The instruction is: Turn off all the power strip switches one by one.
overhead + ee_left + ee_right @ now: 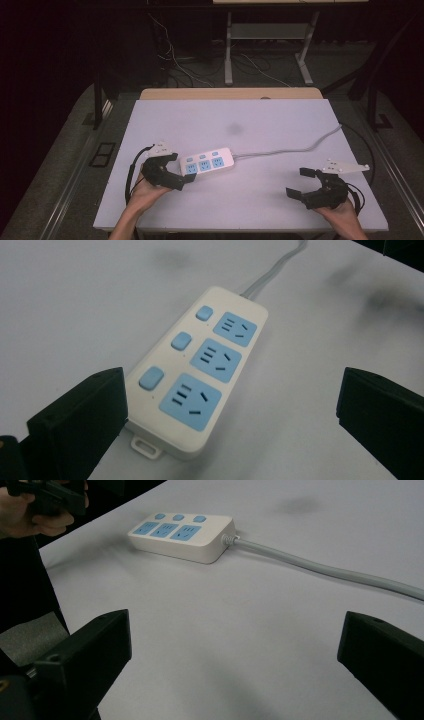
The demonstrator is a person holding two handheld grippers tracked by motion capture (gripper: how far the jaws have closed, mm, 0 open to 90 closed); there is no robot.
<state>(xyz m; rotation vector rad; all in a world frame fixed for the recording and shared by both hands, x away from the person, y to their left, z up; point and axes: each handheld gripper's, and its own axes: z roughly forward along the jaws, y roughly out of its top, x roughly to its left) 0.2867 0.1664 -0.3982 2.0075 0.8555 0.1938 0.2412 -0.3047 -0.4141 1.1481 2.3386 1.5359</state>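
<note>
Nearest the person, two forearms come in over the front edge of the white table (pixel 260 120), each hand holding one black two-jaw gripper. The right gripper (pixel 299 182) sits near the front right corner, its jaws spread wide with nothing between them; in the right gripper view only bare tabletop lies between the jaws. A grey three-cornered plate (pixel 345 167) tops it, and a black cable loops off behind the hand.

The left gripper (pixel 181 170) rests at the front left, also carrying a grey plate (pixel 161 148) and a looping black cable. Its jaws are wide apart too, holding nothing. In the left gripper view the near end of the power strip (pixel 197 375) lies between them: the left jaw is just beside the strip's near corner, perhaps touching it, though contact cannot be told, while the right jaw stands well apart.

The one power strip is white, lying flat a little left of the table's middle. It has three blue socket faces in a row and three small blue switches alongside them, plus a small mounting tab at the near end. One grey cord (pixel 295 149) leaves its far end and runs in a curve across the table to the right edge.

Beyond the strip, a faint dark smudge (pixel 234 129) marks the tabletop. Past the table's far edge are a tan wooden strip (pixel 230 93), then the dim floor with loose wires (pixel 175 60) and the white legs of another desk (pixel 229 50).
</note>
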